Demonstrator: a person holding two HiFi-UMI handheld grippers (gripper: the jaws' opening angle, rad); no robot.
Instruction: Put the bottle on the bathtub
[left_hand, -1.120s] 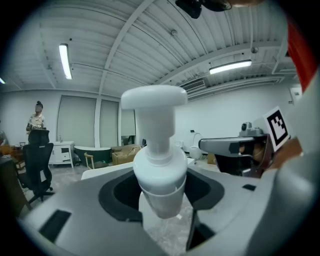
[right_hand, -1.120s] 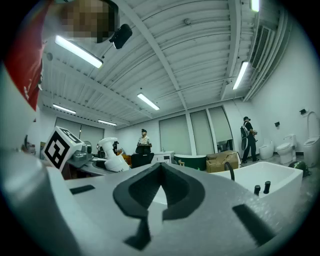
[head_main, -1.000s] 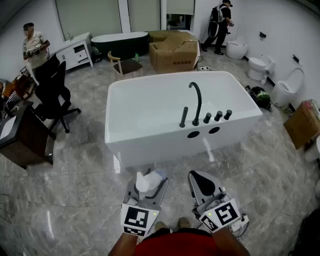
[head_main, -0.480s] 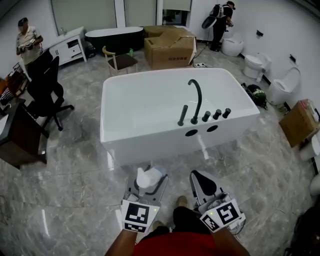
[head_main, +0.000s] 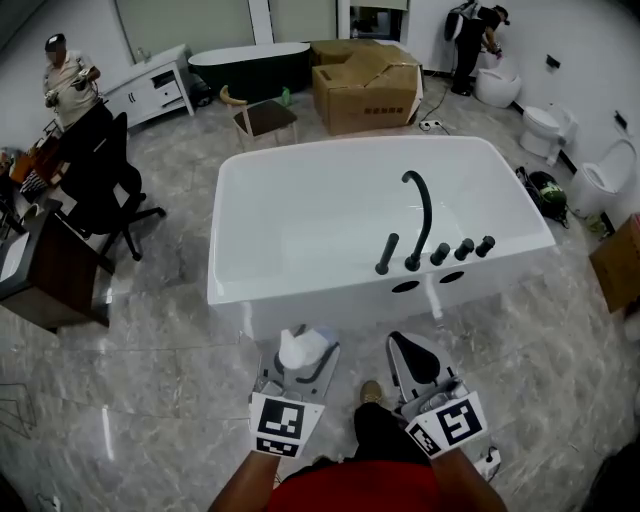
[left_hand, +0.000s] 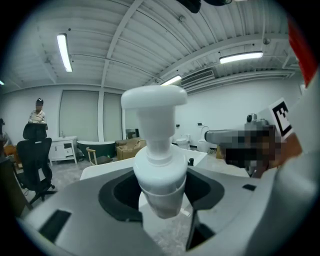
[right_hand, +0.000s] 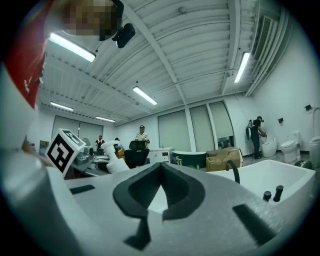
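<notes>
Upright, the bottle (left_hand: 156, 170) stands pinched between left gripper (head_main: 299, 364) jaws; right gripper (head_main: 413, 362) closed, empty.

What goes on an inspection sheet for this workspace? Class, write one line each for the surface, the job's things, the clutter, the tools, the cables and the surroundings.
Surface: grey marbled floor; the white bathtub stands on it, with a black tap and knobs on its near rim.
Job's things: white pump bottle, upright, not yet on the bathtub.
Clutter: cardboard box and dark bag on the floor.
Tools: left tool shut on the pump bottle; right tool shut, empty.
Cables: what looks like a power strip with a lead, beside the cardboard box.
Surroundings: office chair, toilets, a person standing at far left.
</notes>
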